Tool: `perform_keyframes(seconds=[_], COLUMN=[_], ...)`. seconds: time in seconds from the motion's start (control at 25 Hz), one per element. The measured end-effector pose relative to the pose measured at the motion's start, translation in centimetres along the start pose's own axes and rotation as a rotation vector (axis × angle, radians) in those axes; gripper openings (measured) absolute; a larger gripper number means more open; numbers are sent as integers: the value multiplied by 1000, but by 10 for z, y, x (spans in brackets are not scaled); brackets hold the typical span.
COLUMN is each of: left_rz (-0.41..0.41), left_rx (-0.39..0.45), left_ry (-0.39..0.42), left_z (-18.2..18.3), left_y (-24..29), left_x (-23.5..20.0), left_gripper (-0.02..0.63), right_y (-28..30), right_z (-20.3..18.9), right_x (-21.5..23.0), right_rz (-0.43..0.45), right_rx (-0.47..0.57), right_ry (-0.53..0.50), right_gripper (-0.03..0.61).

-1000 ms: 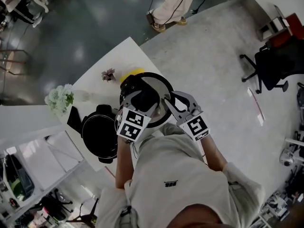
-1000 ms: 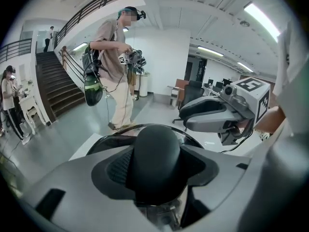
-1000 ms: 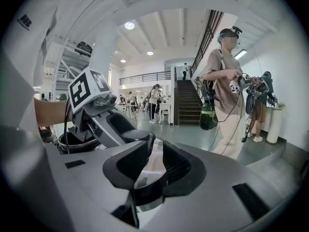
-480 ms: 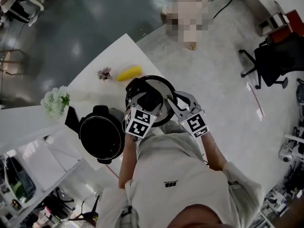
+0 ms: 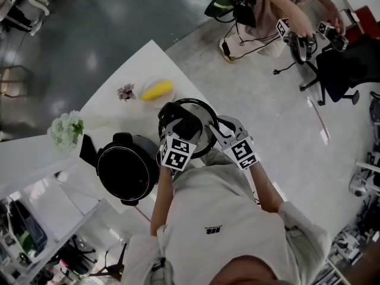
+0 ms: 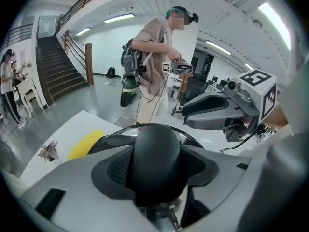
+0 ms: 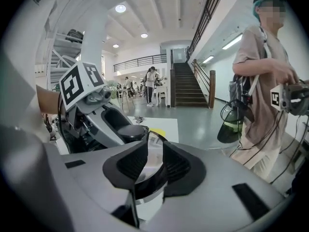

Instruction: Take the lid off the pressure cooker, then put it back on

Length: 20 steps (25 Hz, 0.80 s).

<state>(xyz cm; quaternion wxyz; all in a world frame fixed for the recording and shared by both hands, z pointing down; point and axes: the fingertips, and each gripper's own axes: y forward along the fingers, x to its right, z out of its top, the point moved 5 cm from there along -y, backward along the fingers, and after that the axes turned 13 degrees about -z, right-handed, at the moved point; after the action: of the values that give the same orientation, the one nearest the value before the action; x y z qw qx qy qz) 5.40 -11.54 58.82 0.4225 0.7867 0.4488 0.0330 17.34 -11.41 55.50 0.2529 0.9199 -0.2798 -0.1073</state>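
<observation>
The pressure cooker's round lid (image 5: pixel 203 113), with a dark rim and a shiny face, is held up over the table's right edge. In the left gripper view my left gripper (image 6: pixel 155 164) is shut on the lid's black knob (image 6: pixel 157 149). From the right, my right gripper (image 7: pixel 151 159) is shut on the lid's rim (image 7: pixel 153 151), which its pads clamp edge-on. In the head view the left gripper (image 5: pixel 181 123) and the right gripper (image 5: pixel 211 129) sit side by side on the lid. The black cooker pot (image 5: pixel 126 170) stands open on the white table (image 5: pixel 113 108), left of the lid.
A yellow object (image 5: pixel 157 89), a small dried flower (image 5: pixel 125 91) and a white bouquet (image 5: pixel 65 129) lie on the table beyond the pot. Another person (image 5: pixel 279 10) stands on the floor at the upper right, beside a black office chair (image 5: pixel 347 70).
Both grippers have sunk with the lid still held between them. The other person has walked from behind the table to the upper right.
</observation>
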Motion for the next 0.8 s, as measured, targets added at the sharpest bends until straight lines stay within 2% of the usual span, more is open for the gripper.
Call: perform_keyframes(seconds=[0.6, 0.8], left_rz=[72, 92], left_rx=[4, -3], left_ry=[-59, -74], left_z=[-35, -45], left_y=[27, 33], left_x=[-9, -13], left_gripper=[287, 287], right_y=[14, 17], right_z=[-43, -54], right_x=[4, 3], right_rz=[22, 20], right_rx=[-69, -86], right_ry=[7, -28], right_gripper=[98, 98])
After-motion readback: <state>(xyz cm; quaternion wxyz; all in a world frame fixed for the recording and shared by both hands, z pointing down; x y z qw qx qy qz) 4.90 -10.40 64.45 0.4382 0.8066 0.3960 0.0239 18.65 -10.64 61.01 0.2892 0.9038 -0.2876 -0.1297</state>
